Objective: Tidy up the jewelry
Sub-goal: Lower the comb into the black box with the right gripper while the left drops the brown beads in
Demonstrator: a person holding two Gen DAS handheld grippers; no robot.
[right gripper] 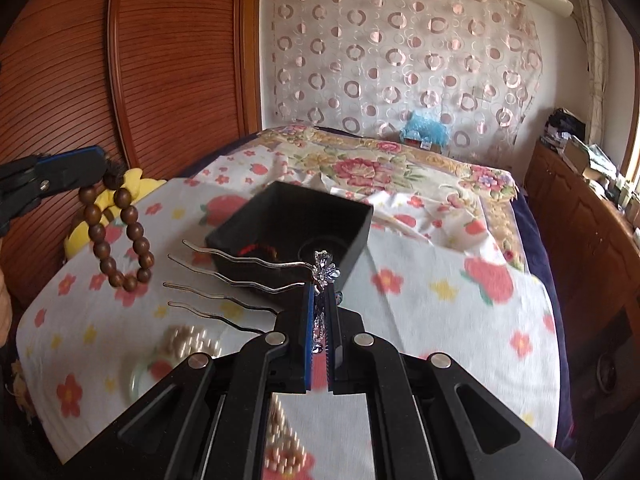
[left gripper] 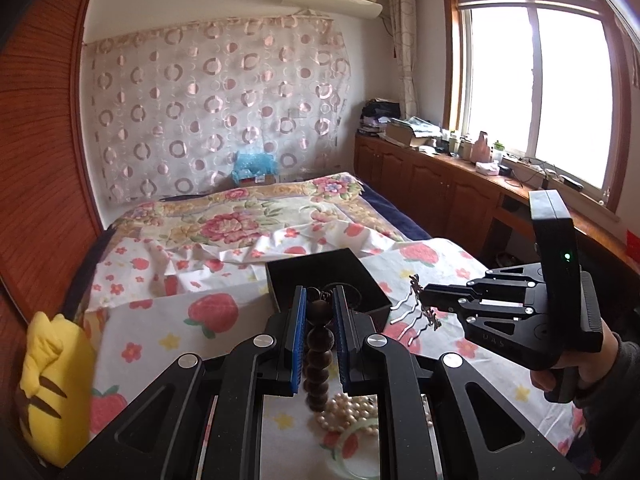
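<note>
My left gripper (left gripper: pixel 320 296) is shut on a brown wooden bead bracelet (left gripper: pixel 318 360), which hangs in a loop below the blue pads. In the right wrist view the same left gripper (right gripper: pixel 98 164) holds the bracelet (right gripper: pixel 120 240) in the air at the left, above the bedspread. My right gripper (right gripper: pixel 320 292) is shut on the flowered head of a silver hair comb (right gripper: pixel 224 280), its wavy prongs pointing left. The open black box (right gripper: pixel 292 220) sits just beyond both; in the left wrist view the box (left gripper: pixel 292 272) lies ahead and the right gripper (left gripper: pixel 422 300) hovers at its right with the comb (left gripper: pixel 416 312).
A pearl strand (left gripper: pixel 352 408) and a pale green bangle (left gripper: pixel 356 440) lie on the strawberry-print cloth (left gripper: pixel 224 340) under my left gripper. A yellow plush toy (left gripper: pixel 52 380) rests at the bed's left edge. Wooden wardrobe doors (right gripper: pixel 160 60) stand left, low cabinets (left gripper: pixel 440 184) right.
</note>
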